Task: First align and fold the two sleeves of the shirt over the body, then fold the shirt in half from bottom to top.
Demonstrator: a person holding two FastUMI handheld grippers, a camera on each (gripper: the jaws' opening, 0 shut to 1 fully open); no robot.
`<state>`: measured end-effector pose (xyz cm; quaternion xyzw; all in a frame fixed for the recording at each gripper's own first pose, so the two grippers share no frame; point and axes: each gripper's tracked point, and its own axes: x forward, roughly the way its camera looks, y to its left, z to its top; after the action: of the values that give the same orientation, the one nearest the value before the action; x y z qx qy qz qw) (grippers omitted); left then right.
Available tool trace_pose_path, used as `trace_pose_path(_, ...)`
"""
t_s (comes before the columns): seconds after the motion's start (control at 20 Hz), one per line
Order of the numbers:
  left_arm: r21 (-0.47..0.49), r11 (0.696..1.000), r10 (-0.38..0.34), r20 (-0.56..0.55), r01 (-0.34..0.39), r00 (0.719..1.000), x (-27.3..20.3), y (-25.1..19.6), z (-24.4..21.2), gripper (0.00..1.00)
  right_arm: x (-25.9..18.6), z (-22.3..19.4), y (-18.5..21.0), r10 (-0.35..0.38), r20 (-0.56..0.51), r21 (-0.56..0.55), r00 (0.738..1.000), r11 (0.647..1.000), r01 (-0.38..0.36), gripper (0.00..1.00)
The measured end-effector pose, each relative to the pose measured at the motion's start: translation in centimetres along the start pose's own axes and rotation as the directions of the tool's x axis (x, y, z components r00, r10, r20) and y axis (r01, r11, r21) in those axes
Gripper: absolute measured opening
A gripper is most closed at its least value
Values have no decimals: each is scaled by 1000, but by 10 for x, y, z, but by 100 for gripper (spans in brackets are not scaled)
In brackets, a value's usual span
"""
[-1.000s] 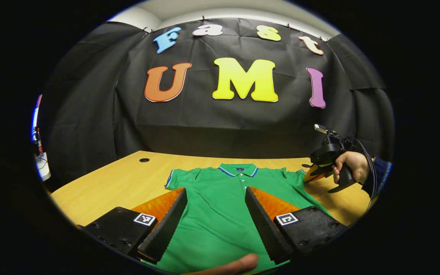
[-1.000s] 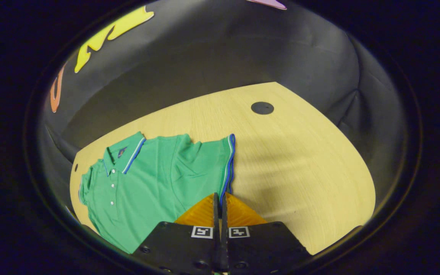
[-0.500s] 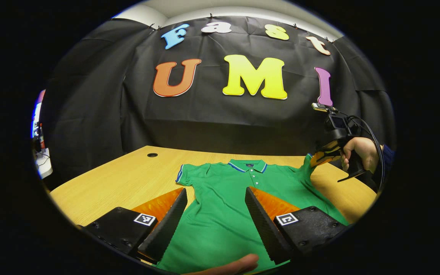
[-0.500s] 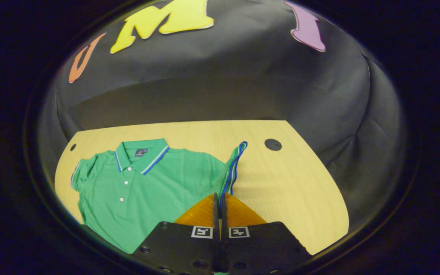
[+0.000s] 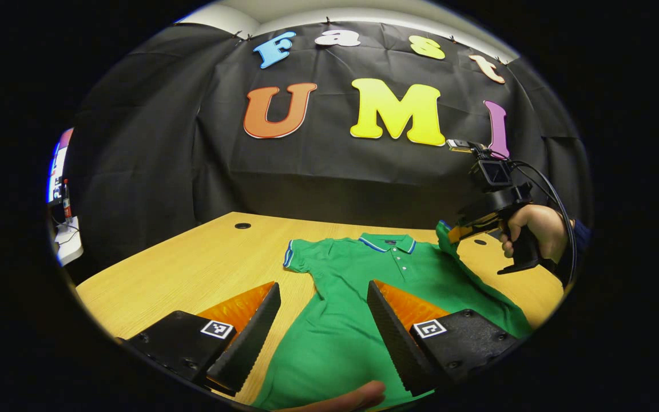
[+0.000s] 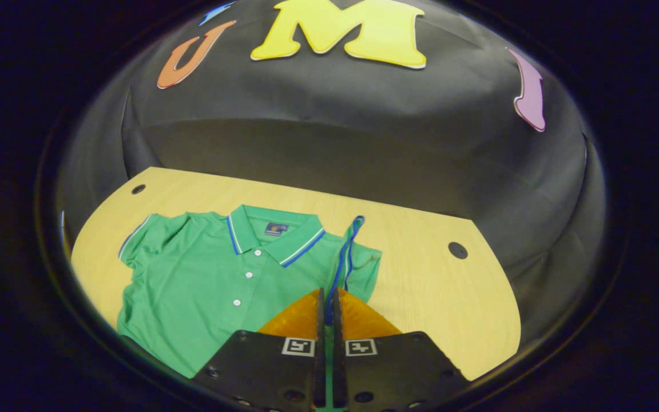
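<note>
Green polo shirt [image 5: 364,297] lies face up on the wooden table [image 5: 192,269], collar [image 6: 275,234] toward the black wall, buttons showing. Right gripper [image 6: 326,297] is clenched on the right sleeve [image 6: 352,252], both fingers pressed together with the blue-trimmed cuff pinched between them; the sleeve stands up off the table in a vertical fold (cuff edge runs straight up from the fingertips in the right gripper view). In the left gripper view that gripper [image 5: 454,232] is held by a hand [image 5: 535,229] above the table's right side, with the sleeve pulled up from the shoulder and the fabric below it draped back down to the body. Left gripper [image 5: 324,309] is released, fingers spread wide, hovering over the shirt's lower body and holding nothing; a fingertip [image 5: 352,395] shows at the bottom edge between them. Left sleeve [image 5: 298,257] lies flat on the table, spread outward. Two round cable holes [image 6: 457,250] sit in the tabletop near the back edge.
</note>
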<state>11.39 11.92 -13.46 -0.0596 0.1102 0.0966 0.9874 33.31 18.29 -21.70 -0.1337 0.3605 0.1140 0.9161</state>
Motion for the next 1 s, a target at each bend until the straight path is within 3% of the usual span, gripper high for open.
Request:
trace_pose_path(0.05,0,1000,7,-3,-7,1000,1,4,0,98,-2,1,5,10,8,0,1000,1000,-10,8)
trace_pose_path(0.1,1,1000,11,-9,-11,1000,2,7,-1,98,-5,1,5,2,21,2,1000,1000,-3,21)
trace_pose_path(0.15,3,1000,19,-17,-19,1000,3,11,-1,98,-9,3,4,-9,41,5,999,1000,9,27)
trace_pose_path(0.25,12,1000,29,-21,-29,999,7,16,4,98,-24,10,4,-1,94,10,996,1000,0,52)
trace_pose_path(0.3,20,999,36,-23,-36,999,10,17,7,98,-33,10,3,-2,121,10,993,1000,1,70)
trace_pose_path(0.35,26,999,43,-17,-42,999,13,20,12,98,-43,11,4,8,152,2,988,1000,-8,75)
trace_pose_path(0.4,33,998,46,-5,-46,999,15,22,19,98,-55,12,6,29,188,-12,982,1000,-27,97)
trace_pose_path(0.7,5,997,81,60,-81,995,53,39,86,98,-124,9,-8,88,363,40,928,993,-110,95)
trace_pose_path(1.0,-46,988,150,31,-148,988,116,73,131,97,-170,-21,-73,4,433,101,902,993,-53,95)
